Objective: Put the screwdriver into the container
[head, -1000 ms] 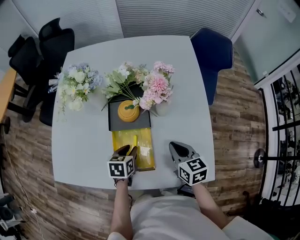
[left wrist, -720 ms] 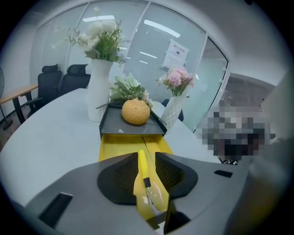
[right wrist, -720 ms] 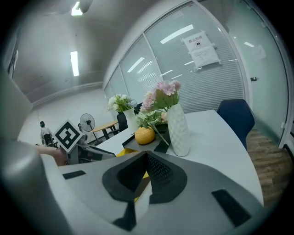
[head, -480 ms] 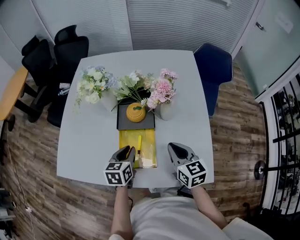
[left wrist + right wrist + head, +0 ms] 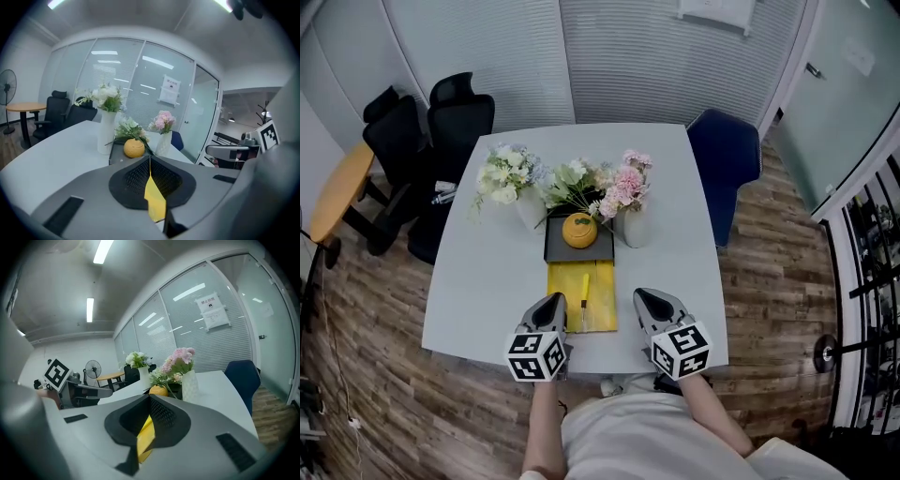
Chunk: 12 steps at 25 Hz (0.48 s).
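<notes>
The left gripper (image 5: 550, 304) has drawn back, jaws closing shut on nothing, right gripper (image 5: 646, 299) also closed: the screwdriver (image 5: 584, 289) lies in the container (image 5: 602, 309), so the task looks done.

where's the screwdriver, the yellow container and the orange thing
screwdriver (image 5: 585, 286): head view, on its yellow handle.
yellow container (image 5: 603, 306): head view, on its bare floor right of the screwdriver.
orange round object (image 5: 579, 231): head view, on its top.

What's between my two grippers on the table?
The yellow container, screwdriver lying inside it, sits between the left gripper and right gripper; the head view shows it.
</notes>
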Tool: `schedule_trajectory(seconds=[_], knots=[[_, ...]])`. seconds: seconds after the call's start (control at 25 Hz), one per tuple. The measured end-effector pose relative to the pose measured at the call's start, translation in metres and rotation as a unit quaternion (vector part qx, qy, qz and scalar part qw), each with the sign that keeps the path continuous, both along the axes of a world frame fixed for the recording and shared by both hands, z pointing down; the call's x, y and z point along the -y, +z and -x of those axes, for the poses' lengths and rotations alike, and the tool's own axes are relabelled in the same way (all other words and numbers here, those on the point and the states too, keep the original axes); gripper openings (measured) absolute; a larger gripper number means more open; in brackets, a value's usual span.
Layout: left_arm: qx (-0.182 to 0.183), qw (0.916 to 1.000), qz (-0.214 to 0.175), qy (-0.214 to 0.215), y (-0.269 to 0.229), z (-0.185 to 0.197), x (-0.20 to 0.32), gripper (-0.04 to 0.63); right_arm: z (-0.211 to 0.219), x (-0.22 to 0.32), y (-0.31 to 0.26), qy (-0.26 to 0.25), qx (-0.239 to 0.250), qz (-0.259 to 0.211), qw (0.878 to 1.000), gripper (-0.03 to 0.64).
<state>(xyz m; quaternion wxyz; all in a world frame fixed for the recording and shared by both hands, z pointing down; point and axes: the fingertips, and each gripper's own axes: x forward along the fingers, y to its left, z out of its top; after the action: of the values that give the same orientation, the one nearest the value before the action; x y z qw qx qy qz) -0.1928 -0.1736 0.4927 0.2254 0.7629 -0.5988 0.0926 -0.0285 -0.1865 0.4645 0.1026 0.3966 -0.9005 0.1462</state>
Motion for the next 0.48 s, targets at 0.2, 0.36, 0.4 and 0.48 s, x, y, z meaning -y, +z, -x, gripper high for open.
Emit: schedule_trajectory(seconds=[0.2, 0.36, 0.4, 0.48], knots=[[0.008, 0.9998, -0.018, -0.003, -0.015, 0.005, -0.012, 0.009, 0.004, -0.012, -0.009, -0.001, 0.003, -0.012, 1.000, 0.015], [0.006, 0.9997, -0.022, -0.004, -0.018, 0.005, -0.018, 0.009, 0.006, -0.017, -0.013, -0.003, 0.001, -0.016, 1.000, 0.015], [0.005, 0.9998, -0.021, -0.005, -0.017, 0.005, -0.019, 0.008, 0.006, -0.018, -0.013, -0.003, 0.001, -0.017, 1.000, 0.015], [0.003, 0.9998, -0.019, -0.005, -0.015, 0.005, -0.020, 0.008, 0.008, -0.020, -0.013, -0.005, 0.000, -0.018, 1.000, 0.015]])
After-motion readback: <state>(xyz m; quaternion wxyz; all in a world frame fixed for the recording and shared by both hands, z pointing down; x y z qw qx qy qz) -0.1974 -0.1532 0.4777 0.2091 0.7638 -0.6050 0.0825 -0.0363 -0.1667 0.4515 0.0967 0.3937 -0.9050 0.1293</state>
